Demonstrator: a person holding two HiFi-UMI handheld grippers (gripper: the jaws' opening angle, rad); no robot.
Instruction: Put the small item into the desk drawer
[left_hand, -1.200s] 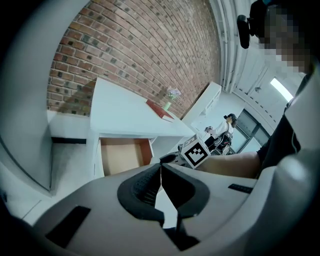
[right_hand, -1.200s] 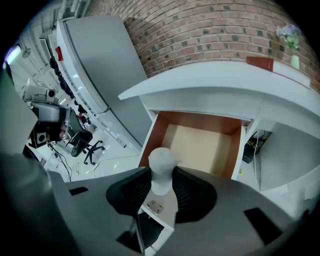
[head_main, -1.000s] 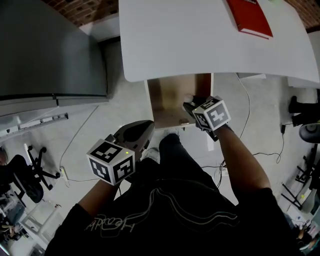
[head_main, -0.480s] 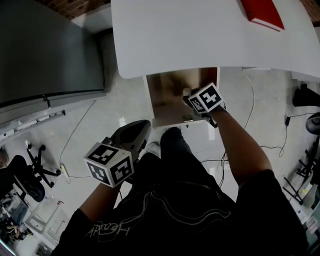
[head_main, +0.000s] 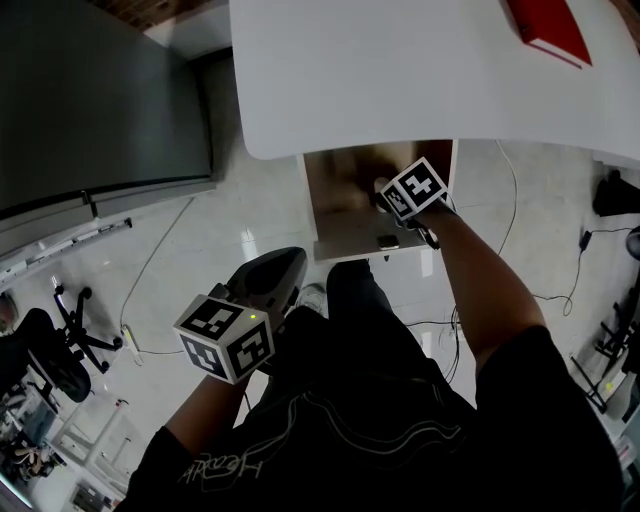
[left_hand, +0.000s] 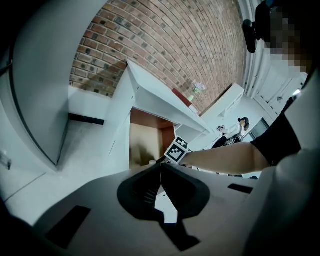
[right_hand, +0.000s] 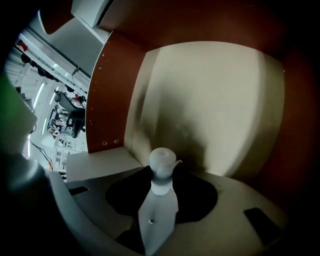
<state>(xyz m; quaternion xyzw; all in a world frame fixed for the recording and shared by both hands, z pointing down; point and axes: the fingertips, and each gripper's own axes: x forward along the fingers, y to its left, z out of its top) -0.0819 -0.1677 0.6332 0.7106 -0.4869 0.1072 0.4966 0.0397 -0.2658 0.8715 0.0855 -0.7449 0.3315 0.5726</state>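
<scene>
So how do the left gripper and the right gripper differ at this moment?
The left gripper has its fingers closed together on nothing, while the right gripper clamps a small white item. The left gripper hangs low over the floor, clear of the desk, whereas the right gripper reaches inside the open drawer. Both are the same kind of hand-held tool.

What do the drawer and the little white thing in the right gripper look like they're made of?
The drawer looks like laminated wood board: reddish-brown matte sides with screw holes, a paler floor. The small item is whitish, rounded and matte, perhaps plastic or foam; hard to tell.
</scene>
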